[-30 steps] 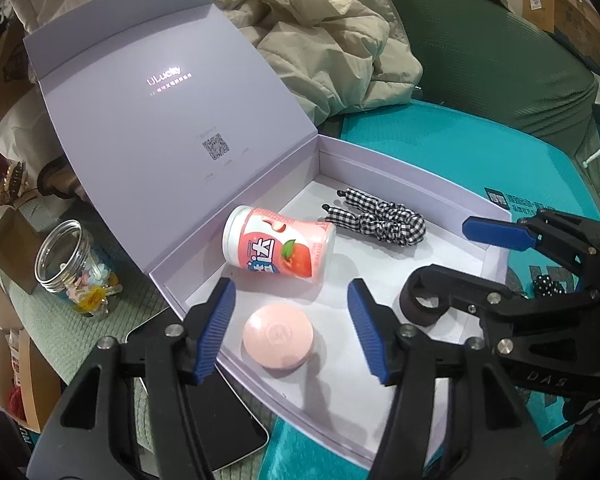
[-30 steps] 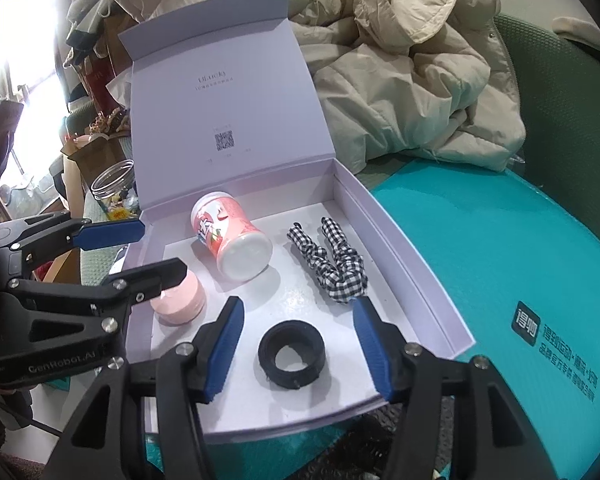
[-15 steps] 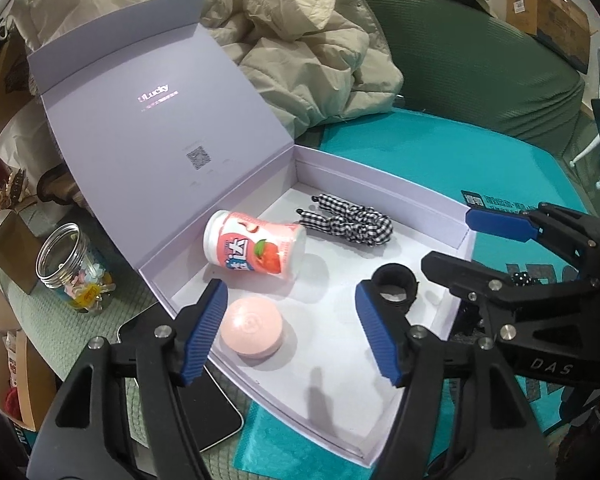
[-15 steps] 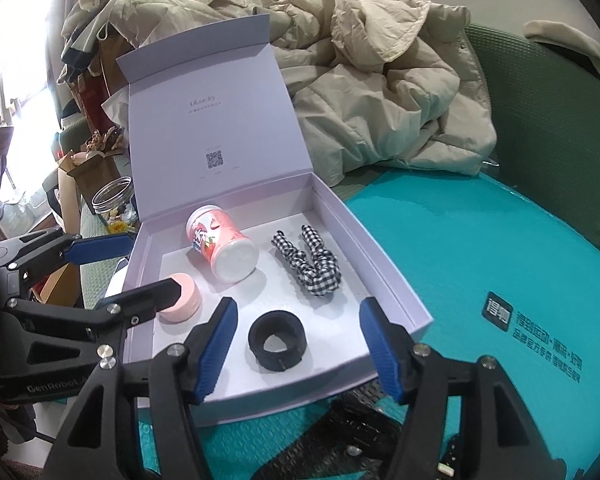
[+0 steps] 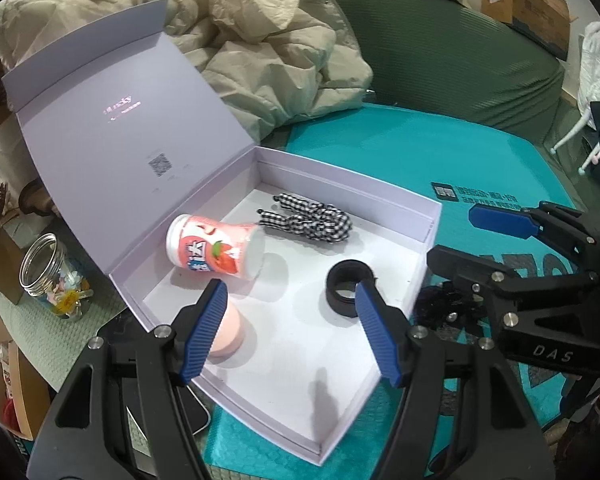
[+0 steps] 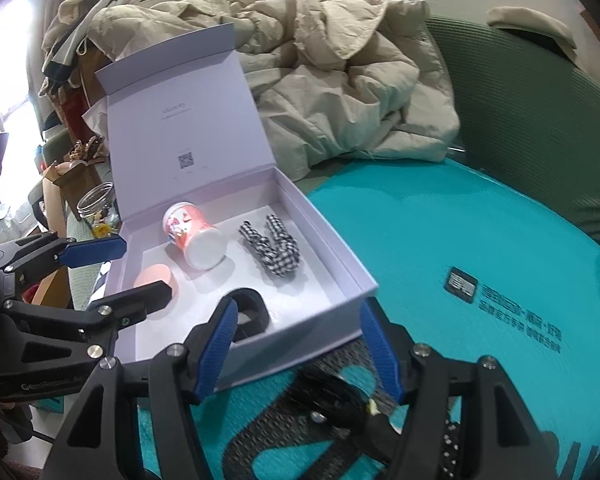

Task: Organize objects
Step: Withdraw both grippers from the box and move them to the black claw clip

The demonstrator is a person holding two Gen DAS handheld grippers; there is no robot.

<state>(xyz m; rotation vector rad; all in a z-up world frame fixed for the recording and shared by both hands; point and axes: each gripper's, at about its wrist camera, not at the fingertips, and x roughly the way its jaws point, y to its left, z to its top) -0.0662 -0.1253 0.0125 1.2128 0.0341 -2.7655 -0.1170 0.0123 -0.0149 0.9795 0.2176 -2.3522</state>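
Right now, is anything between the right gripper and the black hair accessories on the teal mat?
Nothing visible. The black hair accessories lie uncovered on the teal mat just below the open right gripper, outside the box's near wall.

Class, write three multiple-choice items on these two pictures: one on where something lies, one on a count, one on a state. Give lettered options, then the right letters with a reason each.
1. Where does the checked hair tie lie?
A. in the box
B. in the glass jar
C. on the coat

2. How many things lie inside the box?
A. two
B. four
C. six

3. How does the pink cup stand?
A. upright
B. upside down
C. on its side

Answers: 1 A, it rests on the box floor near the far wall. 2 B, the cup, the hair tie, a black ring and a round pink case. 3 C, its white end faces sideways.
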